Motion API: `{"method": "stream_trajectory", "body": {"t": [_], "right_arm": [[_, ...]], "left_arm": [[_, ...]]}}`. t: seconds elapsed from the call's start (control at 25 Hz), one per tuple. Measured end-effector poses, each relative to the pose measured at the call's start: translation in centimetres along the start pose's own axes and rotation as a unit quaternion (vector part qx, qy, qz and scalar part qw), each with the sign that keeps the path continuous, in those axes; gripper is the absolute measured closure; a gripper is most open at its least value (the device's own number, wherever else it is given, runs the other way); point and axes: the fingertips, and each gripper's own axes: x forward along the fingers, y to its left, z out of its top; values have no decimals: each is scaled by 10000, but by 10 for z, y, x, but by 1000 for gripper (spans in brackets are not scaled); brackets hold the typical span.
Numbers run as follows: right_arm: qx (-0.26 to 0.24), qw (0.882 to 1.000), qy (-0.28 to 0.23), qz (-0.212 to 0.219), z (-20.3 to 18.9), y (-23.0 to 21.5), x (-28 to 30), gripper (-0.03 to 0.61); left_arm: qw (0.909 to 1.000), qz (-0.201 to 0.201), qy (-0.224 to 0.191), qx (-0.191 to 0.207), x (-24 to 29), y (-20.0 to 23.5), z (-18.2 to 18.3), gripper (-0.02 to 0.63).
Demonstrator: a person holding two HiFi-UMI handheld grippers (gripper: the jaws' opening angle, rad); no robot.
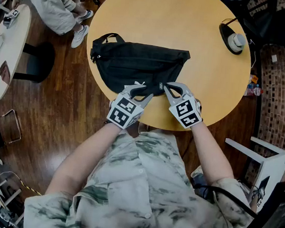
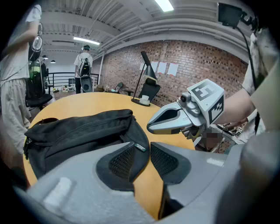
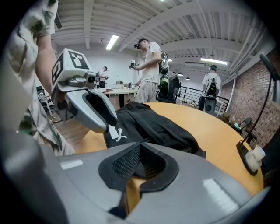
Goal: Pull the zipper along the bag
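Observation:
A black waist bag [image 1: 137, 60] lies on the round yellow table [image 1: 181, 19], its long side toward me. Both grippers are at its near edge. My left gripper [image 1: 141, 90] is open; in the left gripper view [image 2: 141, 146] the bag's corner [image 2: 78, 131] with a small tag lies in the gap, and the pads do not press on it. My right gripper [image 1: 162, 86] is shut. In the right gripper view [image 3: 140, 146] its tips meet and a dark piece of the bag [image 3: 157, 124] sits between the pads. Which part it is stays hidden.
A black lamp base with a white object [image 1: 234, 42] stands at the table's far right. A seated person [image 1: 53, 2] and a second table [image 1: 3, 47] are at the left. A white stand [image 1: 263, 158] is on the floor at the right. People stand in the background [image 3: 148, 65].

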Motion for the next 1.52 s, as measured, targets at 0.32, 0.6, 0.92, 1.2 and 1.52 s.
{"method": "stream_trajectory", "body": {"t": [0.32, 0.6, 0.92, 1.2, 1.52], "right_arm": [[266, 9990, 331, 161, -20, -40, 59, 572], [437, 9972, 521, 316, -36, -39, 73, 574], [471, 9969, 569, 275, -37, -38, 76, 575], [672, 9957, 555, 321, -39, -39, 76, 575], [725, 9949, 680, 182, -40, -42, 75, 575]], "left_arm": [[9969, 569, 529, 98, 71, 52, 2, 482], [9917, 1010, 778, 193, 98, 61, -5, 482], [9828, 1497, 1018, 363, 107, 74, -6, 587], [9900, 1034, 930, 236, 98, 71, -4, 595], [9947, 584, 809, 236, 72, 76, 2, 598]]}}
